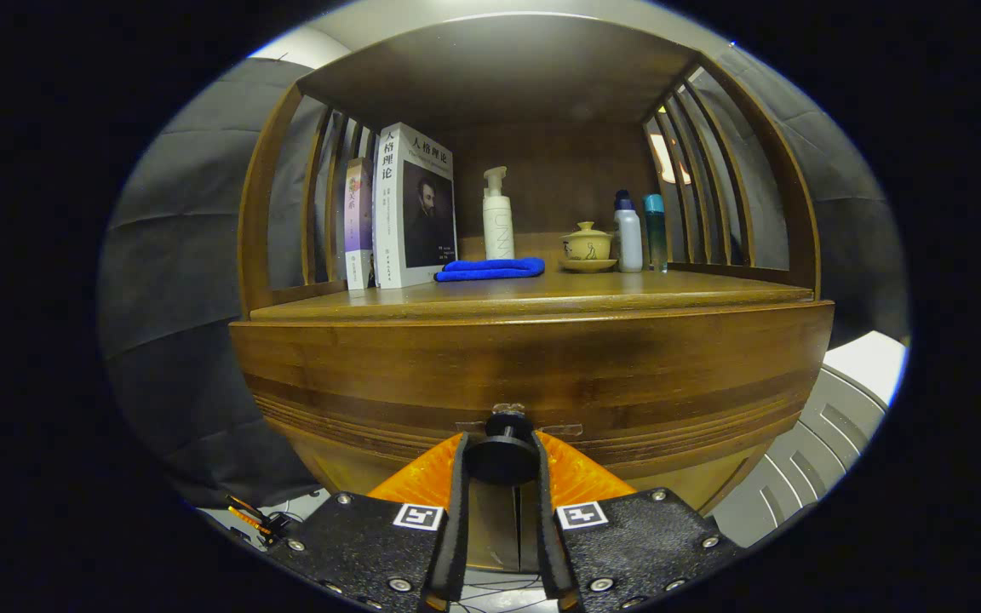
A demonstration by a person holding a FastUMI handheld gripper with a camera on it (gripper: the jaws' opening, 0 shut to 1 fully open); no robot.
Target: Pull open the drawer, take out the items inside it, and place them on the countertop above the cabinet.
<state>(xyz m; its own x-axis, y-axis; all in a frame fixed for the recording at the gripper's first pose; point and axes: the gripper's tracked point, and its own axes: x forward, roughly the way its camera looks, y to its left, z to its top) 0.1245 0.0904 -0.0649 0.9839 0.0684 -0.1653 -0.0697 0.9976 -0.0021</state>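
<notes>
A wooden cabinet fills the view, with its drawer front point(533, 366) right ahead of me and closed flush. A round black knob point(501, 455) sticks out of the drawer's lower middle. My gripper point(501, 464) is shut on that knob, one finger pressing on each side of it. The countertop point(542, 294) lies just above the drawer. What is inside the drawer is hidden.
On the countertop stand two upright books point(410, 209), a white pump bottle point(497, 217), a folded blue cloth point(490, 269), a small lidded teacup on a saucer point(587, 247), a white bottle point(628, 232) and a teal-capped bottle point(655, 230). Slatted side rails and a roof enclose the shelf.
</notes>
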